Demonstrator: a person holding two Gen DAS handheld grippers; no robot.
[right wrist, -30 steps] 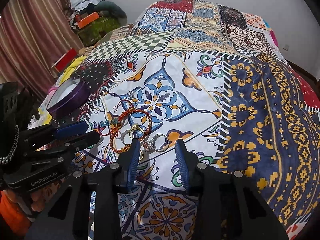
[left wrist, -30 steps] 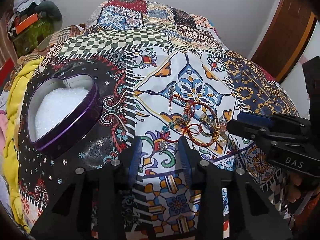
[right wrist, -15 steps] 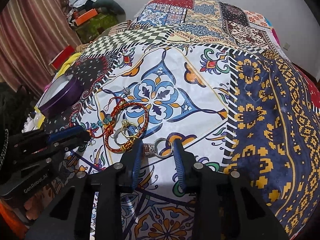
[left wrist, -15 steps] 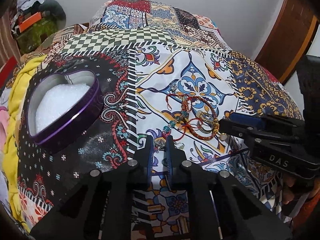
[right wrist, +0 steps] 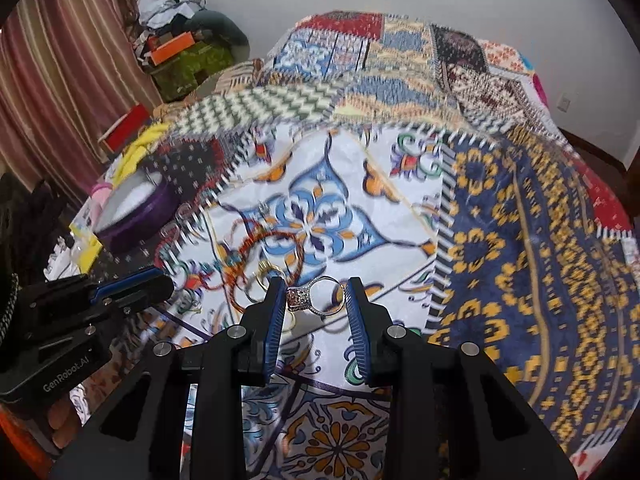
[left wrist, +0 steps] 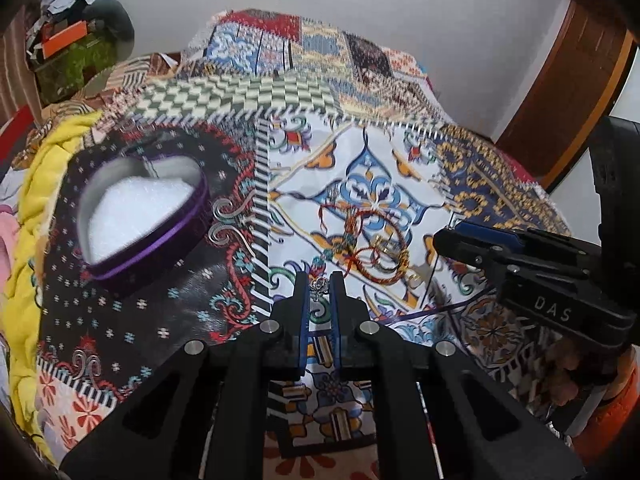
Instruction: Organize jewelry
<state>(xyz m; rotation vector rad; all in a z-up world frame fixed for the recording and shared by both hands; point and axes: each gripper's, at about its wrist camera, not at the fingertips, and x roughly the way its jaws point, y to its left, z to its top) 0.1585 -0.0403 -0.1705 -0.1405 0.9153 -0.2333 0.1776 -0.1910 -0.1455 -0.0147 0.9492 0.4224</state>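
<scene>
In the left wrist view my left gripper (left wrist: 319,285) is shut on a small silver jewel (left wrist: 319,284), held just above the patchwork bedspread (left wrist: 360,152). A purple heart-shaped tin (left wrist: 136,212) lined with white foam lies open to its left. Red thread bracelets and rings (left wrist: 376,244) are tangled ahead on the white patch. My right gripper (right wrist: 315,300) is shut on a silver ring with a pink stone (right wrist: 316,298), which spans the gap between its blue pads. The same tin (right wrist: 136,216) and my left gripper (right wrist: 158,280) appear at the left of the right wrist view.
A yellow cloth (left wrist: 40,200) runs along the bed's left edge. Boxes and bags (left wrist: 76,52) are piled at the back left, by a striped curtain (right wrist: 60,80). A wooden door (left wrist: 568,60) stands at the right. The bedspread stretches far back.
My left gripper closed on the small silver jewel and lifted it. My right gripper narrowed onto the pink-stone ring and raised it off the bedspread.
</scene>
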